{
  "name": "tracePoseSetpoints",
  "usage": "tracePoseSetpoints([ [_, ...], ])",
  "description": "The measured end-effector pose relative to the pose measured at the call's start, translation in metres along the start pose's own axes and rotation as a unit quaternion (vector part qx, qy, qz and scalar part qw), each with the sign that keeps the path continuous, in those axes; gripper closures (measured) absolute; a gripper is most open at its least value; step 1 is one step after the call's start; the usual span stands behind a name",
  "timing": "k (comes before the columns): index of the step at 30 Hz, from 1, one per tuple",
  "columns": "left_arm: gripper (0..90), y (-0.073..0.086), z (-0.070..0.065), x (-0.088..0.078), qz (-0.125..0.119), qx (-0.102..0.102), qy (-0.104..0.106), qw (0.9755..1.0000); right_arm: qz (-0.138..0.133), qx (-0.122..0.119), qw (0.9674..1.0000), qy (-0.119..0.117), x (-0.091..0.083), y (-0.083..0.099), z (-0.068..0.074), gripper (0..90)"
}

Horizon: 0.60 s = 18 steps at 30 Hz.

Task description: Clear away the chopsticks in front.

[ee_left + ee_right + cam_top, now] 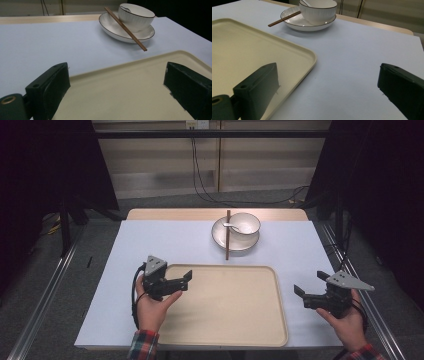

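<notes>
tray, beige rectangular plastic, lies bare at the table's near edge. beyond it white ribbed bowl sits on white plate, brown chopsticks across the rim. left gripper and right gripper flank the tray, jaws wide, holding nothing.

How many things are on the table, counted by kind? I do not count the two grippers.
Tray: 1
Plate: 1
Bowl: 1
Spoon in the bowl: 1
Chopsticks, lying across the plate: they look like one pair, but I cannot separate the sticks.
Total: 5 things, counting the chopsticks as 1.
</notes>
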<state>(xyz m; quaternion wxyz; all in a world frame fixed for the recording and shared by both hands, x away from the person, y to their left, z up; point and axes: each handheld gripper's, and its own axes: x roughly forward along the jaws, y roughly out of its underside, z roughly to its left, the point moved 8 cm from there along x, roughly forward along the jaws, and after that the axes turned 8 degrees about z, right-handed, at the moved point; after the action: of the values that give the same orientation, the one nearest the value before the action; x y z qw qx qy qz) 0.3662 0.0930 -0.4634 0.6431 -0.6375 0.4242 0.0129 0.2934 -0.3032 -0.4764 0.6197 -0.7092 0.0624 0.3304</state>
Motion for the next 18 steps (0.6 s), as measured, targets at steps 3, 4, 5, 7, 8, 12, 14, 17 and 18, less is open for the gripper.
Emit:
tracePoseSetpoints([
  [3,6.8,-0.006,-0.005,0.011,0.009,0.005,0.000,0.9999,0.001,0.000,1.0000,0.000,0.000,0.000,0.000,2.9],
  [4,6.9,-0.009,-0.007,0.018,0.016,0.006,-0.001,0.9999,0.003,-0.002,1.0000,-0.001,0.000,0.001,0.000,3.0],
  [5,7.0,-0.013,-0.010,0.026,0.022,0.004,0.000,0.9997,0.002,-0.004,1.0000,-0.001,0.000,0.001,0.000,3.0],
  [7,7.4,-0.017,-0.012,0.036,0.028,0.004,0.001,0.9996,0.003,-0.006,1.0000,-0.003,0.000,0.001,0.000,3.0],
  [8,7.7,-0.020,-0.012,0.040,0.029,0.001,0.000,0.9996,0.002,-0.007,1.0000,-0.003,0.000,0.001,0.000,3.0],
  [12,8.3,-0.026,-0.012,0.054,0.035,-0.006,-0.007,0.9994,0.002,-0.006,1.0000,-0.004,-0.001,0.002,0.000,3.1],
  [14,8.9,-0.029,-0.012,0.063,0.040,-0.009,-0.012,0.9991,0.003,-0.008,0.9999,-0.006,-0.001,0.002,0.000,3.2],
  [17,10.2,-0.032,-0.014,0.074,0.048,-0.012,-0.013,0.9987,0.002,-0.008,0.9999,-0.007,-0.001,0.002,0.001,3.2],
  [18,10.6,-0.034,-0.015,0.081,0.055,-0.009,-0.016,0.9983,0.004,-0.011,0.9999,-0.007,0.000,0.002,0.001,3.2],
])
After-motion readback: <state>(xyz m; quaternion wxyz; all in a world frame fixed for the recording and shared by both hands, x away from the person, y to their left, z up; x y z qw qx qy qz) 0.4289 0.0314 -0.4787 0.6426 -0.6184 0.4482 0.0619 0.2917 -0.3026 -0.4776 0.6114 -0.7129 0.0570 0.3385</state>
